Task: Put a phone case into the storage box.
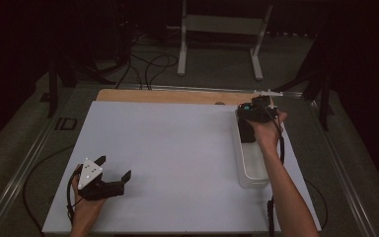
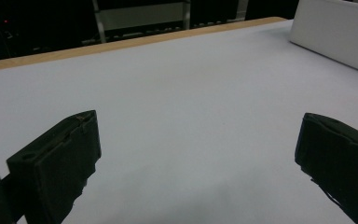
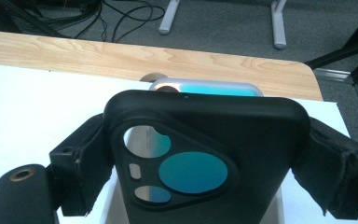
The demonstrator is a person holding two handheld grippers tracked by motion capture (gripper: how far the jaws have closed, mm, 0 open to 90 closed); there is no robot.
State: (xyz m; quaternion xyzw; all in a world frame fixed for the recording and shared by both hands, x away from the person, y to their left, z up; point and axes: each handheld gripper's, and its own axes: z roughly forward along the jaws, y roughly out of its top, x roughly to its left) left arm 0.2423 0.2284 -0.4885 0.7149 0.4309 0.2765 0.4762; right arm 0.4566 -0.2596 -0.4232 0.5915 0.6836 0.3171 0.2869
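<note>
My right gripper [image 3: 205,156] is shut on a black phone case [image 3: 261,140], clamped at its two long sides. Teal shows through the case's camera cut-outs. A teal phone with a silver rim [image 3: 205,87] sticks out just past the case's top edge. In the high view the right gripper [image 1: 247,123] holds the case [image 1: 247,133] over the far end of a long white tray [image 1: 254,173] at the right of the white mat. My left gripper [image 1: 114,166] rests open on the mat at the near left, and nothing lies between its jaws [image 2: 198,126].
The white mat [image 1: 168,158] covers a wooden table whose bare far edge [image 1: 168,96] shows. The tray's wall [image 2: 335,37] stands far to the right of the left gripper. A white frame stand [image 1: 222,24] and loose cables [image 1: 148,66] are on the floor beyond.
</note>
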